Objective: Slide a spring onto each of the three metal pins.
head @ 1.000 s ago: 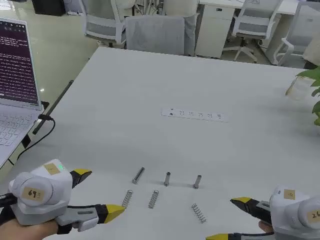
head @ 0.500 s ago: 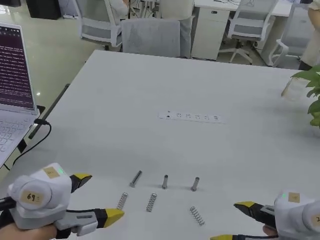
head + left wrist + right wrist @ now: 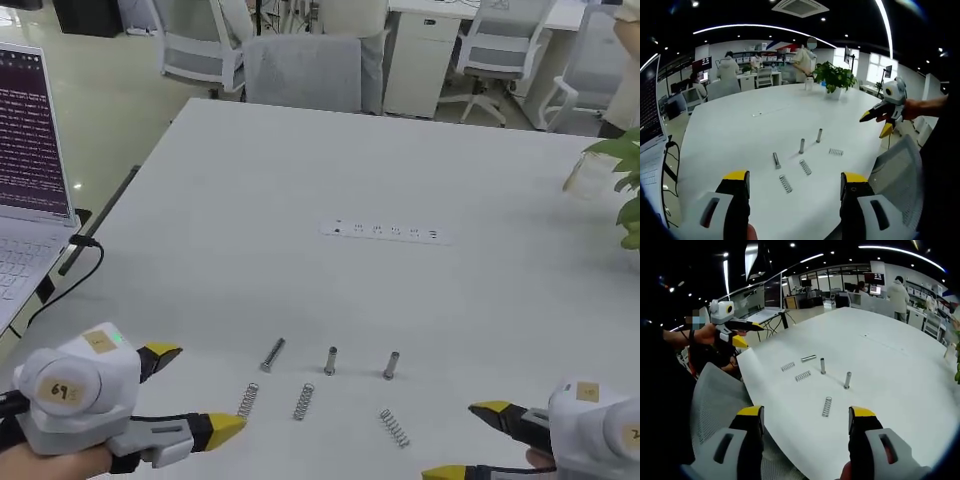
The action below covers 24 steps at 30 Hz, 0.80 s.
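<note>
Three metal pins stand in a row near the front of the white table: the left pin [image 3: 273, 354] lies on its side, the middle pin [image 3: 331, 361] and the right pin [image 3: 391, 365] are upright. Three springs lie just in front of them: left spring [image 3: 247, 400], middle spring [image 3: 303, 401], right spring [image 3: 394, 427]. My left gripper [image 3: 195, 390] hovers open at the front left, close to the left spring. My right gripper [image 3: 465, 441] is open at the front right, beside the right spring. In the left gripper view, the lying pin [image 3: 776, 160] and springs [image 3: 805, 167] sit ahead of the open jaws.
An open laptop [image 3: 30, 170] with a black cable [image 3: 70, 270] sits at the left table edge. A white power strip [image 3: 385, 231] lies mid-table. A plant [image 3: 625, 190] stands at the far right, and office chairs [image 3: 300, 70] behind the table.
The head camera has shifted slightly. Both grippers stay open at the front edge with hardly any movement; pins and springs lie where they were.
</note>
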{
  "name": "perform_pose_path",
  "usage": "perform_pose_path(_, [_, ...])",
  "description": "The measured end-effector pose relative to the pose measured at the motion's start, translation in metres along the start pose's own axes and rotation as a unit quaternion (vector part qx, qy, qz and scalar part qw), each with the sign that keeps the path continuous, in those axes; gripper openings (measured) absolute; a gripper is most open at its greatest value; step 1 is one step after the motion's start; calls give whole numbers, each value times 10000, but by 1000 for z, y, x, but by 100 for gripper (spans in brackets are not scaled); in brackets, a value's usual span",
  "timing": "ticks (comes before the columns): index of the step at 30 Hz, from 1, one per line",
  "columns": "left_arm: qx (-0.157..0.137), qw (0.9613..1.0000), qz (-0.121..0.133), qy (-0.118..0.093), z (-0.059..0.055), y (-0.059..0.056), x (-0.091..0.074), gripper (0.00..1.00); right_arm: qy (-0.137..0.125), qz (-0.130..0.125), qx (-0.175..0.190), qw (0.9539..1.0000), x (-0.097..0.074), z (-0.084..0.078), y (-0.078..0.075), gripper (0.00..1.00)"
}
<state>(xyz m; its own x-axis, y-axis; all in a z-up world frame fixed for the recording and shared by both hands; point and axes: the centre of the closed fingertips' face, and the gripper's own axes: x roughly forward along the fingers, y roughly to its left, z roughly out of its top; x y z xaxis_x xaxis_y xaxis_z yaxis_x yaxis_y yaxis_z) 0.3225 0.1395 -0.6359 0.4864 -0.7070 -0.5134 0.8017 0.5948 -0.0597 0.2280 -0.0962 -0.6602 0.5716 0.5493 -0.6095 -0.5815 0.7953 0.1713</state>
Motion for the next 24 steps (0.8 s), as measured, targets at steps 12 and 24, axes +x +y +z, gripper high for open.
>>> perform_pose_path(12, [-37, 10000, 54, 25, -2, 2, -2, 70, 1, 10, -5, 10000, 0, 0, -1, 67])
perform_pose_path(24, [-45, 10000, 54, 38, -3, 3, 0, 69, -1, 33, 4, 10000, 2, -1, -1, 67])
